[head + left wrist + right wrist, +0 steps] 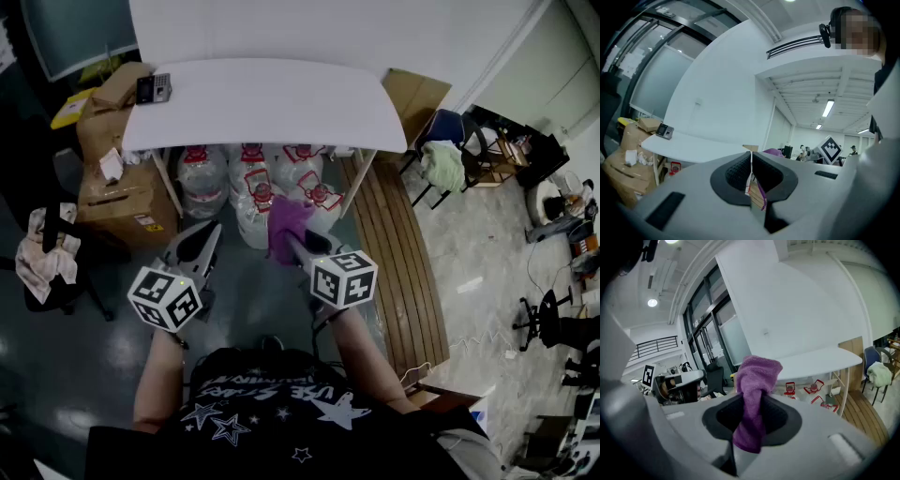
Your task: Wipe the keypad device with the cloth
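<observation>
Purple cloth (pixel 754 394) is pinched between the closed jaws of the right tool (pixel 752 414), bunched above them and trailing below. The left tool (pixel 751 176) is shut too, its ribbed pads pressed together with nothing between them. From the head view, both tools are held in front of the person's chest over the floor, well short of the table. The left tool (pixel 206 234) and right tool (pixel 292 246) point forward, and the cloth (pixel 286 225) sticks out ahead of the right one.

Beyond them, large water bottles (pixel 253 178) stand under the white worktop (pixel 281 103), with cardboard boxes (pixel 117 178) stacked by its left end. The keypad device (pixel 154 88) lies at the worktop's far left corner, small and dark, well apart from both tools. In the left gripper view the keypad device (pixel 664 131) appears tilted up toward the viewer.

The wiping has not begun. To do it well, the person probably needs to step toward the left end, steady the device with the empty left tool, and bring the loose upper fold of cloth flat across the keys, pressing lightly so the device does not slide off the corner.
</observation>
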The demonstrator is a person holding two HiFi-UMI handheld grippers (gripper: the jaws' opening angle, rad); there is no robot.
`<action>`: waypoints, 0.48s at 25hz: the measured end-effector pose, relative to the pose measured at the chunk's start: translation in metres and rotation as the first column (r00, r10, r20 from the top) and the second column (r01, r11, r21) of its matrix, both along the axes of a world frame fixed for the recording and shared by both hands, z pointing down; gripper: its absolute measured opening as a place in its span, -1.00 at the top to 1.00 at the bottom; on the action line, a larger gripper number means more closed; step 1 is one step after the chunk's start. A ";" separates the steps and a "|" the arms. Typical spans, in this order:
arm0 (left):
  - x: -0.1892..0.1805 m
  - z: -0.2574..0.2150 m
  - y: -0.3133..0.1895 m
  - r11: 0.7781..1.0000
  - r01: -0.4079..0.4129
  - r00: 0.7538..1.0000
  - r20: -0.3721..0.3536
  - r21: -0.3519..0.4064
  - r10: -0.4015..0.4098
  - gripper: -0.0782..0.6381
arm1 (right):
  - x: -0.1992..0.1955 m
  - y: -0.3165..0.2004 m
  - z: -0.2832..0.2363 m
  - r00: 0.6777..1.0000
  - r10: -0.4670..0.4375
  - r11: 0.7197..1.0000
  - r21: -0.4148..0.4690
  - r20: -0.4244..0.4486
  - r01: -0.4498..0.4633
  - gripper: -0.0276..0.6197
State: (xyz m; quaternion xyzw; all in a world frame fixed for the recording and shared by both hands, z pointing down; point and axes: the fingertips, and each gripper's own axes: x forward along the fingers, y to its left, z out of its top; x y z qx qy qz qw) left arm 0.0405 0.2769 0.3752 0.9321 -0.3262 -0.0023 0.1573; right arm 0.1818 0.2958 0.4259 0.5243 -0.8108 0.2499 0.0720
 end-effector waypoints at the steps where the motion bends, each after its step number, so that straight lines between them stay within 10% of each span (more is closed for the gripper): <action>1: 0.001 0.002 0.001 1.000 0.008 1.000 0.007 0.002 -0.008 0.73 | 0.001 0.001 0.001 1.000 -0.006 1.000 0.004 0.003 0.006 0.62; 12: 0.025 0.009 0.015 0.999 0.047 0.999 0.021 -0.004 -0.047 0.73 | 0.029 0.012 0.008 0.999 -0.033 0.999 0.006 0.006 0.033 0.62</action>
